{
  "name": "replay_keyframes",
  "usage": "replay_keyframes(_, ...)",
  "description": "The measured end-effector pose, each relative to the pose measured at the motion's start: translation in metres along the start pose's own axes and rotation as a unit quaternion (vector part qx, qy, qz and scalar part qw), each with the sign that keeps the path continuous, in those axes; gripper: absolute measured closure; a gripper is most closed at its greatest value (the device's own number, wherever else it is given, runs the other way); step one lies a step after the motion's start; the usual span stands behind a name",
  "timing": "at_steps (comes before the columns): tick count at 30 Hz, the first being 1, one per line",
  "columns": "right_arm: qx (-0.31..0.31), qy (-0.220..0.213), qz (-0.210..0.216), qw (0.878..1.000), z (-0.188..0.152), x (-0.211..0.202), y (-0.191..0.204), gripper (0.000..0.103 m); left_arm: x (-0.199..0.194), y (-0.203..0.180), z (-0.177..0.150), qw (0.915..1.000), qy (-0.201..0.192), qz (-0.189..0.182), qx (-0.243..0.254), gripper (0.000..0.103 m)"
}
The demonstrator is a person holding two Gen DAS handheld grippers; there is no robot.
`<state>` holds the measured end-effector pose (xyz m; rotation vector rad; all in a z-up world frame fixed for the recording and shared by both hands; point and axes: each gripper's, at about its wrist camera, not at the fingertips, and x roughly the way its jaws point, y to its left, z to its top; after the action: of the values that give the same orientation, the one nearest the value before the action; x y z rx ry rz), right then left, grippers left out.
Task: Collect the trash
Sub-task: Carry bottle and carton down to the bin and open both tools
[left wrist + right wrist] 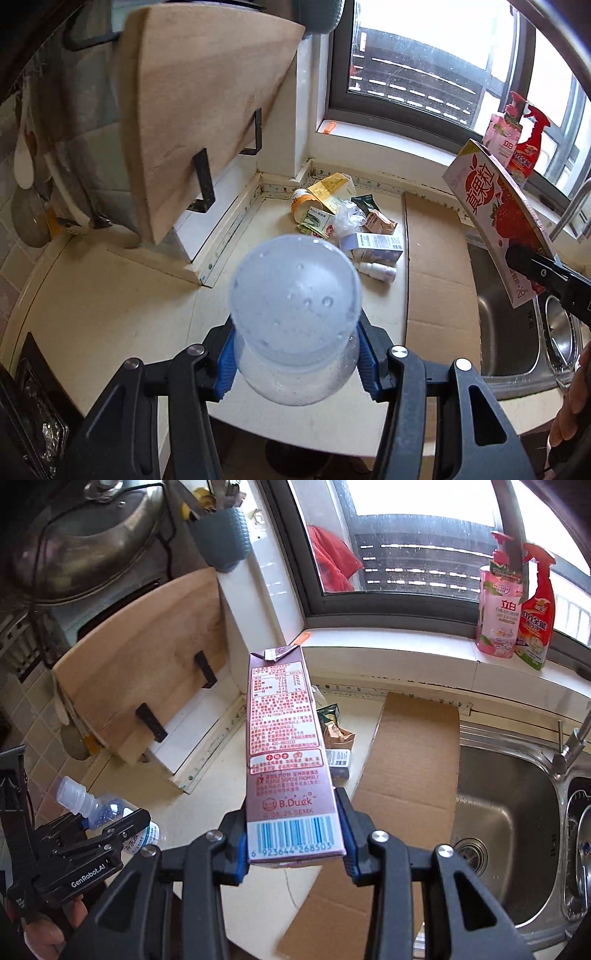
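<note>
Left fingers [295, 363] clamp a clear bottle [295, 306], right fingers [293, 843] a carton [288, 753], above cream counter [110, 295].

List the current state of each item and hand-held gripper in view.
Left hand-held gripper: shut on plastic bottle, lifted.
Right hand-held gripper: shut on pink carton, lifted.
Trash pile: still on the counter.
Cardboard sheet: lying flat beside sink.
Cutting board: propped in its rack.

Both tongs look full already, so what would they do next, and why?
Probably carry both away to a bin, which isn't in view. The left tongs grip a clear plastic bottle, the right tongs a pink drink carton, both lifted off the counter; more trash waits.
</note>
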<state>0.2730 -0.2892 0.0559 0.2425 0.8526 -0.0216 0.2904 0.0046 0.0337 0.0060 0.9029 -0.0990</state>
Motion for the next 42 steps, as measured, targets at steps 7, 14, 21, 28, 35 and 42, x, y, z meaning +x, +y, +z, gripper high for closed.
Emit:
replay_keyframes(7, 0.008, -0.029, 0.012, 0.999, -0.059, -0.085, 0.056, 0.064, -0.093, 0.021, -0.059, 0.9989, -0.025, -0.02, 0.035, 0.051)
replay_keyframes(14, 0.007, -0.013, 0.029, 0.999, -0.127, -0.127, 0.101, 0.064, -0.157, 0.043, -0.134, 0.9979, -0.019, -0.03, 0.055, 0.051)
replay_keyframes(21, 0.01, 0.084, 0.043, 0.995, -0.209, -0.107, 0.124, 0.064, -0.155, 0.066, -0.211, 0.9973, 0.054, -0.017, 0.048, 0.051)
replay_keyframes(28, 0.018, 0.201, 0.041, 0.979, -0.292, -0.04, 0.117, 0.064, -0.086, 0.075, -0.288, 0.9892, 0.144, -0.009, 0.028, 0.051)
replay_keyframes(35, 0.048, 0.294, 0.044, 0.954, -0.373, 0.045, 0.091, 0.064, 0.026, 0.071, -0.369, 0.9722, 0.234, -0.005, 0.011, 0.051)
replay_keyframes(42, 0.051, 0.335, 0.03, 0.94, -0.429, 0.125, 0.062, 0.064, 0.13, 0.062, -0.432, 0.9589, 0.284, 0.006, 0.008, 0.051)
